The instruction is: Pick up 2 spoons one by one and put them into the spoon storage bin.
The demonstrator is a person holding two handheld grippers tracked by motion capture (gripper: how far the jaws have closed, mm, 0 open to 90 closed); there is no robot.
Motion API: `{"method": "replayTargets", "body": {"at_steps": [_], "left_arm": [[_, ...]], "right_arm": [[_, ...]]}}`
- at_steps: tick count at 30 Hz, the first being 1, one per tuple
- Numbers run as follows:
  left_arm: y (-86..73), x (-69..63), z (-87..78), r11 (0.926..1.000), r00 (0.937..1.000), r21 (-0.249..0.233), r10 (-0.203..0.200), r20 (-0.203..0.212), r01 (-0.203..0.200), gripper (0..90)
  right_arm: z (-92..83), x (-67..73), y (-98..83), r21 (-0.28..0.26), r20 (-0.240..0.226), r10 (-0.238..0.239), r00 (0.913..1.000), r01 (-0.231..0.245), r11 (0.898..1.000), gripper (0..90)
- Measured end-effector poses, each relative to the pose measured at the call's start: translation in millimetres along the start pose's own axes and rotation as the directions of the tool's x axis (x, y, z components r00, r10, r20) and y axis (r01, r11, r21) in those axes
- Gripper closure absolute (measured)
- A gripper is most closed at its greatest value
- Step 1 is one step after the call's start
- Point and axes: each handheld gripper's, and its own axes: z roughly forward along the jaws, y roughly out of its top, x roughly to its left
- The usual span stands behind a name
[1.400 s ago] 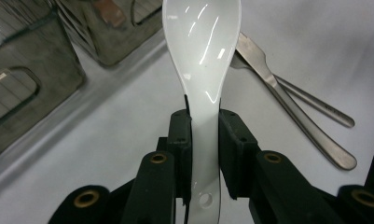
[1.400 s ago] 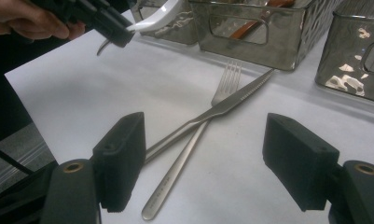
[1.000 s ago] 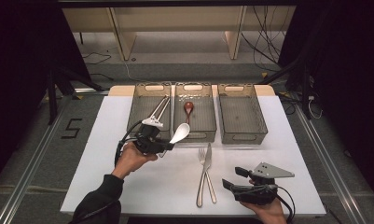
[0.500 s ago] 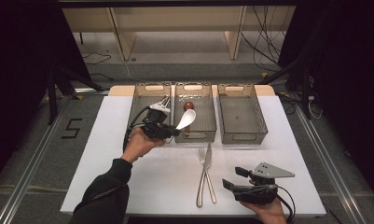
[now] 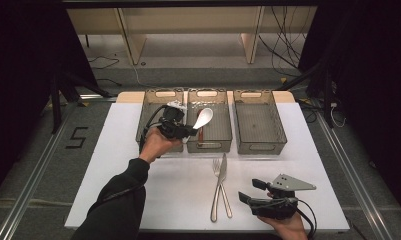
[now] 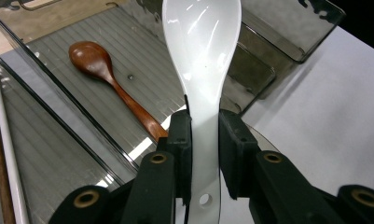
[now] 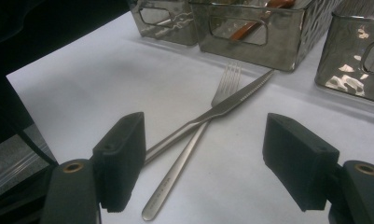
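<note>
down at the near edge of the white table (image 5: 138,200) the right gripper (image 5: 255,190) sits low in the person's hand, jaws spread wide with nothing between them, and in the right gripper view those two black pads frame open tabletop. just beyond it lie a fork (image 5: 217,187) and a knife (image 5: 223,182), crossed over one another, handles toward the person, tips pointing at the bins; the right gripper view shows the knife (image 7: 212,112) lying over the fork (image 7: 194,144). moving up the table, the left gripper (image 5: 185,131) is lifted over the near end of the bins, and its jaws are clamped on the handle of a white spoon (image 5: 204,118). in the left gripper view the pads pinch that handle from both sides, the white spoon (image 6: 201,60) standing straight out with its bowl hanging above the middle bin (image 5: 210,146). now the three smoky clear bins in a row: the left bin (image 5: 144,120) holds long thin sticks, seen at the edge of the left gripper view, what they are exactly i can't tell. the middle bin has a wooden spoon (image 6: 114,86) lying flat on its ribbed floor, bowl toward the far end. the right bin (image 5: 258,145) stands just beside it.
</note>
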Motion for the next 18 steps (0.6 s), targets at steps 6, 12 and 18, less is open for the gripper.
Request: {"method": "replayTargets", "body": {"at_steps": [6, 12, 18], "left_arm": [[8.2, 7.7, 6.4, 0.9993, 0.9993, -0.009, -0.037, -0.002, 0.037, 75.2], [15.1, 10.0, 13.9, 0.9986, 0.9986, -0.01, -0.051, -0.012, 0.051, 75.2], [20.2, 14.0, 24.0, 0.9983, 0.998, -0.001, -0.059, -0.021, 0.059, 75.2]], "right_arm": [[0.0, -0.6, -0.1, -0.003, 0.0, 0.001, 1.0, -0.001, 1.0, 30.8], [-0.2, -1.1, -0.3, -0.003, 0.002, 0.001, 1.0, -0.001, 1.0, 30.8], [-0.4, -1.1, -0.3, -0.003, 0.001, 0.001, 1.0, -0.001, 1.0, 30.8]]}}
